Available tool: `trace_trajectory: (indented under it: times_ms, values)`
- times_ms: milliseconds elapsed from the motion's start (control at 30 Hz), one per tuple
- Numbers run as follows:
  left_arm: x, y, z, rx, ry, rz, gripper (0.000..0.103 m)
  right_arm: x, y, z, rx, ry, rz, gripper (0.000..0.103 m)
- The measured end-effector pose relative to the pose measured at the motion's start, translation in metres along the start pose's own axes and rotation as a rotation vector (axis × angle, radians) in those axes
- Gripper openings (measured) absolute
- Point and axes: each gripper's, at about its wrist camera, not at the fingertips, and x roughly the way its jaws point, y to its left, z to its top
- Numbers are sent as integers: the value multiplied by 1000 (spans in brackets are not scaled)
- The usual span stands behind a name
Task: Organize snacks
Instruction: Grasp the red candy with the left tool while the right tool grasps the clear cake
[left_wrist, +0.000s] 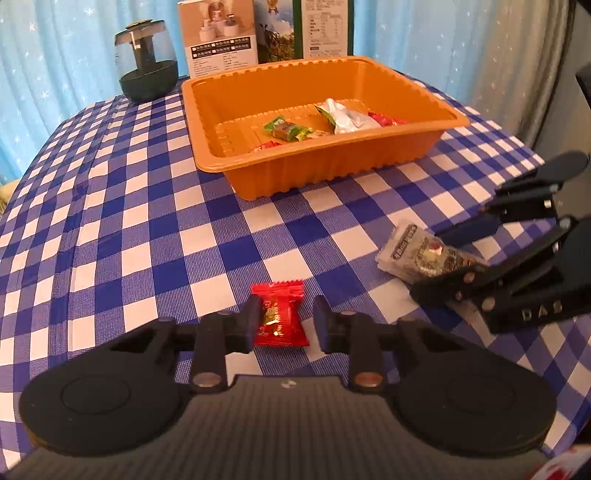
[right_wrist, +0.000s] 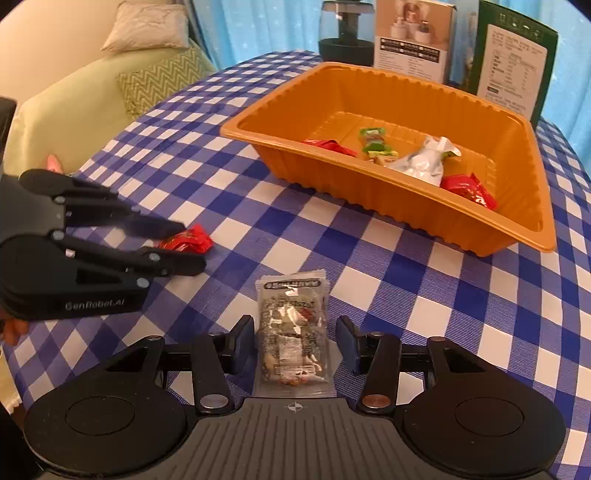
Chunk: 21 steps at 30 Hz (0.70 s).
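The left gripper (left_wrist: 283, 320) straddles a small red foil-wrapped candy (left_wrist: 279, 314) lying on the blue-and-white checked tablecloth (left_wrist: 147, 221), close to the table's near edge. Its left pad touches the wrapper; a sliver of cloth shows between the wrapper and the right pad, so the jaws are narrowed around the candy without clearly clamping it. In the right wrist view the left gripper's two fingers hide most of this candy.

Just beside it, the right gripper (right_wrist: 295, 341) stands over a clear plastic packet of dark, speckled snack pieces (right_wrist: 293, 332) lying flat on the cloth. Its jaws are open, with a gap on both sides of the packet. The packet's printing is too blurred to read.

Farther back, toward the table's far edge, sits a ribbed orange plastic tray (left_wrist: 332, 173). Inside lie a green-wrapped sweet (left_wrist: 286, 129), a crumpled silver pouch (left_wrist: 345, 116) and red wrappers partly hidden by the tray's wall.

Behind the tray stand a dark glass-domed device (left_wrist: 146, 61) and two printed cartons (left_wrist: 218, 35), cut off at the top.
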Motion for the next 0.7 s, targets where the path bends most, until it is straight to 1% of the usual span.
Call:
trace_trajectory:
  times_ms: [267,400,500,600,700]
  values:
    - [-1,-2,-2,-22,16,8,20,-1,-1,0,18,-6,-7,49]
    - [-3,-4,-3,-23,18,10,19,0,6,-2,-17,-9,-28,49]
    - [-4,-3,-4,-39,25,8,19,1,14,-4,-59,-8,-69,40]
    - [-6,-3,-4,-53,23,8,19,0,15,-3,-42,-7,-83,38]
    - [-13,-4,-1,-68,4,2,19,-6,11,-1,-4,-31,-98,38]
